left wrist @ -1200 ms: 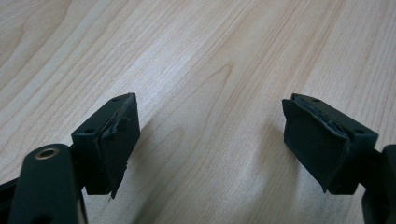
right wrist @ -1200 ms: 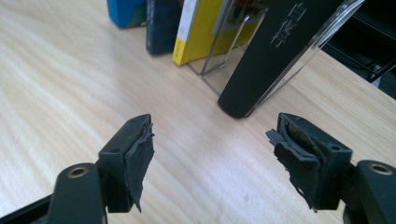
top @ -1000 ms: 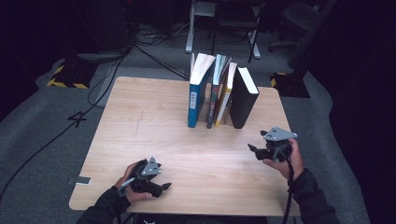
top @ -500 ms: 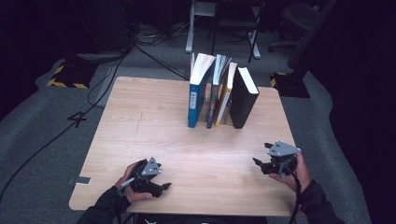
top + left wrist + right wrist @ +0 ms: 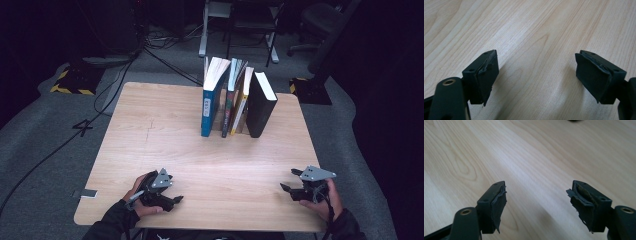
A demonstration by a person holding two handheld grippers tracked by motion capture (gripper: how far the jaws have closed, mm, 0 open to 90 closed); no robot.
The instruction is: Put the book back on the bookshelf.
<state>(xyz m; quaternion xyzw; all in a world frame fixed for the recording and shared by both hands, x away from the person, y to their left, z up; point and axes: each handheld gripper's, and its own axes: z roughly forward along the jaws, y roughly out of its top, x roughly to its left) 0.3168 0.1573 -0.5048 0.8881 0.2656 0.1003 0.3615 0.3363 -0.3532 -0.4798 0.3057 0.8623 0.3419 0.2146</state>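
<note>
I found both grippers resting low at the near edge of the table [image 5: 150, 125], left gripper [image 5: 172, 200] and right gripper [image 5: 287, 189] each with fingers spread wide and empty. The books [image 5: 235, 100] stood upright at the far side, well apart from both. Risk noted: the leaning row could topple if nudged sideways on approach.

My forearms are cut off by the bottom edge of the high view. The book [image 5: 208, 102] titles are too small to read. In my right gripper view, a dark thing [image 5: 574, 120] is cropped at the top
</note>
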